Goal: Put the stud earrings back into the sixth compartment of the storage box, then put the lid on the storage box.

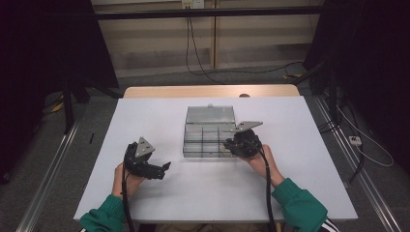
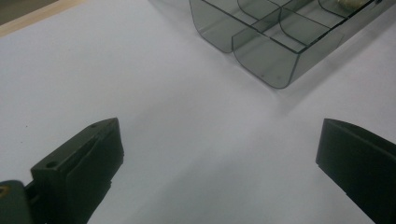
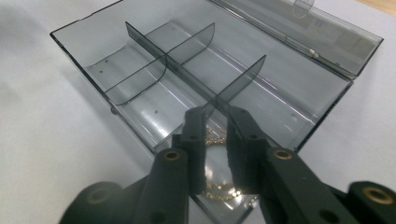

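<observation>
A smoky clear plastic box (image 1: 193,145) with dividers stands open at the table's middle, its lid (image 1: 211,114) laid back on the far side. In the right gripper view the box (image 3: 93,51) has several compartments. My right gripper (image 3: 216,114) dips into the near right compartment, jaws a narrow gap apart. A thin gold chain (image 3: 217,193) lies on the compartment floor under and between the jaws, not pinched. In the high view the right gripper (image 1: 227,145) sits at the box's front right corner. My left gripper (image 1: 166,169) rests left of the box, wide open and empty (image 2: 219,154).
The white table (image 1: 290,159) has bare room around the box on all sides. In the left gripper view the box's near corner (image 2: 266,70) lies ahead and to the right. Dark stands and cables surround the table on the floor.
</observation>
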`<control>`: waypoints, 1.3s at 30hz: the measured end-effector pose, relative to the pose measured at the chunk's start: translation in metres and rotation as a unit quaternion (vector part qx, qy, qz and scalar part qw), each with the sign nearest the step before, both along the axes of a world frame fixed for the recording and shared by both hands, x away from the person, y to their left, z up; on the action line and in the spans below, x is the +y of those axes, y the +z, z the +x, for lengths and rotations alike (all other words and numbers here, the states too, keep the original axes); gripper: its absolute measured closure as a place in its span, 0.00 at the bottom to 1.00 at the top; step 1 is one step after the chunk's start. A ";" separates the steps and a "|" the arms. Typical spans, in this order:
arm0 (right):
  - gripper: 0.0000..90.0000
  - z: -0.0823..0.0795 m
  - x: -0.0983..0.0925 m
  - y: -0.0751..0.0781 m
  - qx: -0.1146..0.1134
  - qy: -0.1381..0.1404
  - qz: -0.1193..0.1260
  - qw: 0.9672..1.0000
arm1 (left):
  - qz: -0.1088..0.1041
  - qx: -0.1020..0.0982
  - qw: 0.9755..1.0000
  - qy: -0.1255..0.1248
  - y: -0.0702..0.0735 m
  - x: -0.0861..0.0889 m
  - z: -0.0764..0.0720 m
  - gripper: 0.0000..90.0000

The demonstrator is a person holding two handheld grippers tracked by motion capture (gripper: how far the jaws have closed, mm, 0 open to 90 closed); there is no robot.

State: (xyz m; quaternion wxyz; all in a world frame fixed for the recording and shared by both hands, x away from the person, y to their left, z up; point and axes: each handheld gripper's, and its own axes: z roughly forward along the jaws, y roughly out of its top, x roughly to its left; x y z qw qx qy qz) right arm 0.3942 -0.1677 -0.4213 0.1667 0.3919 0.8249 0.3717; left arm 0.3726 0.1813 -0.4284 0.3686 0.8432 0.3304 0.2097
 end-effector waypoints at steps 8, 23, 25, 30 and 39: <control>0.53 -0.007 -0.012 0.007 -0.006 0.006 0.008 1.000 | 0.000 -0.001 1.000 -0.001 -0.001 0.001 0.001 0.00; 0.01 -0.015 -0.051 0.007 0.019 0.024 0.036 0.999 | 0.002 -0.001 1.000 -0.001 -0.001 0.002 0.001 0.00; 0.00 -0.014 -0.053 0.008 0.019 0.023 0.040 0.999 | 0.002 -0.002 1.000 -0.001 -0.001 0.001 0.001 0.00; 0.00 -0.014 -0.057 0.008 0.018 0.020 0.041 0.999 | 0.003 0.000 1.000 -0.003 0.000 0.000 0.000 0.00; 0.00 -0.010 -0.058 0.006 0.019 0.016 0.037 0.999 | 0.001 -0.005 1.000 -0.009 0.002 -0.008 -0.002 0.00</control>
